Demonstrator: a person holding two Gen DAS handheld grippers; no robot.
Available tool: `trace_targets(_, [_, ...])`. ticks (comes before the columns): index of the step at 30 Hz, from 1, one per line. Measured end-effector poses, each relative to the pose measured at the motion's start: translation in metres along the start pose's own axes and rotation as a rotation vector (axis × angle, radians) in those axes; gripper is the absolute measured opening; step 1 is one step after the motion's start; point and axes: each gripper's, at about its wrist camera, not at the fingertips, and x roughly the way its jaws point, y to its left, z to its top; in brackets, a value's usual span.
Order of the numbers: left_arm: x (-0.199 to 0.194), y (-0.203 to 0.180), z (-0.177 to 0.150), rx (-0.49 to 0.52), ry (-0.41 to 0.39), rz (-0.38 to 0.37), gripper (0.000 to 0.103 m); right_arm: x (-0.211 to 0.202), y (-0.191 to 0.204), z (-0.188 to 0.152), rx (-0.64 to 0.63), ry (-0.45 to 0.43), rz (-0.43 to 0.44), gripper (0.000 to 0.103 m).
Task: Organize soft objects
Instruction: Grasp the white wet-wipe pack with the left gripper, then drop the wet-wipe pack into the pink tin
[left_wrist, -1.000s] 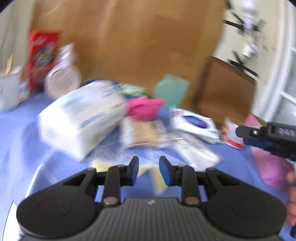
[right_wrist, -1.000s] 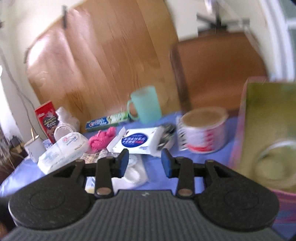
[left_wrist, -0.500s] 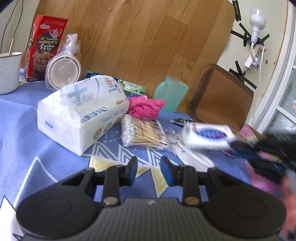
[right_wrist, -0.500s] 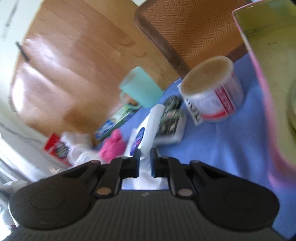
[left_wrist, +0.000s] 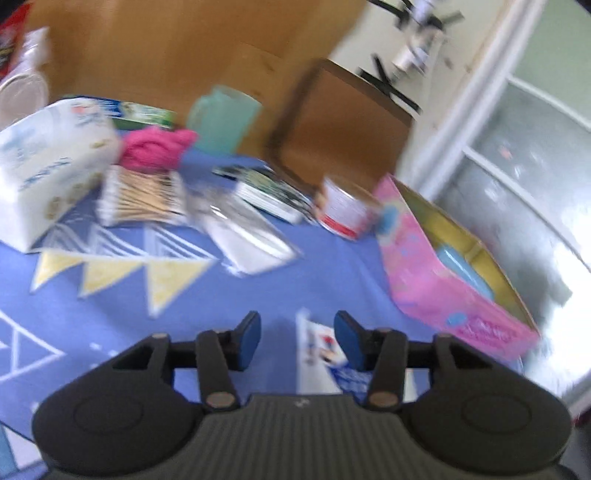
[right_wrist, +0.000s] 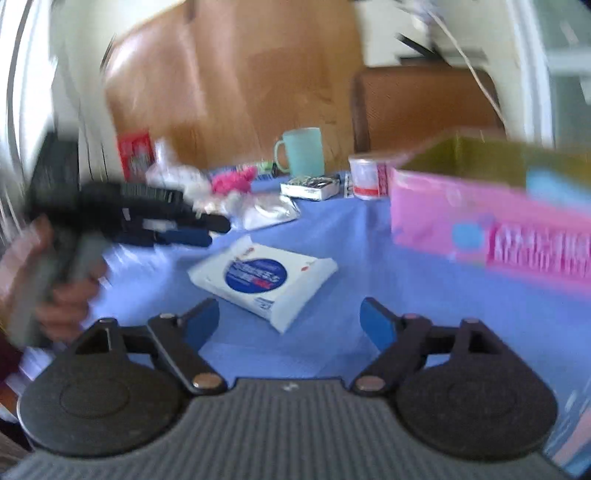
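Judging by the desk (right_wrist: 369, 236), we have both tools open, the right tool (right_wrist: 290, 319) and left tool (left_wrist: 297, 334) having just widened with nothing gripped, the wipes pack (right_wrist: 264, 278) lying loose beside the pink box (right_wrist: 480, 225), and the tissue pack (left_wrist: 48, 162) and pink cloth (left_wrist: 155, 147) left to sort.

— Any legible markings?
— None. Blur defeats the large white lettering on the pink box (right_wrist: 491, 229), the blue roundel print on the white packet (right_wrist: 264, 278), and the tissue pack (left_wrist: 48, 166).

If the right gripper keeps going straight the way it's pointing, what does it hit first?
Most likely the flat white wipes packet with the round blue label, lying on the blue tablecloth just ahead of the open right gripper. Depth is unclear through the blur.
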Motion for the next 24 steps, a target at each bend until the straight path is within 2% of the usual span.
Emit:
trace_targets(1, [0.002, -0.005, -0.001, 0.013, 0.008, 0.0, 0.055, 0.009, 0.002, 0.001, -0.027, -0.002, 0.004, 0.085])
trace_targets(3, [0.007, -0.01, -0.004, 0.027, 0.029, 0.011, 0.056, 0.02, -0.007, 0.001, -0.058, 0.013, 0.016, 0.084])
trace_targets(6, [0.01, -0.015, -0.014, 0.039, 0.042, 0.013, 0.046, 0.043, -0.009, 0.004, -0.041, 0.034, 0.016, 0.079])
trace_targets(7, [0.011, -0.018, -0.016, 0.06, 0.053, 0.008, 0.035, 0.045, -0.011, 0.003, -0.038, 0.022, 0.011, 0.078])
trace_targets(9, [0.011, -0.025, -0.023, 0.085, 0.042, 0.016, 0.032, 0.043, -0.01, 0.0, -0.052, 0.011, 0.011, 0.071])
trace_targets(13, [0.012, -0.046, -0.03, 0.126, 0.049, 0.011, 0.031, 0.025, -0.014, -0.009, -0.044, -0.004, -0.019, 0.07])
trace_targets(17, [0.027, -0.076, -0.04, 0.16, 0.091, -0.075, 0.031, -0.013, -0.033, -0.027, -0.029, -0.024, -0.105, 0.07])
trace_targets(24, [0.068, -0.152, -0.059, 0.325, 0.149, -0.153, 0.031, -0.05, -0.079, -0.056, 0.072, -0.025, -0.251, 0.07])
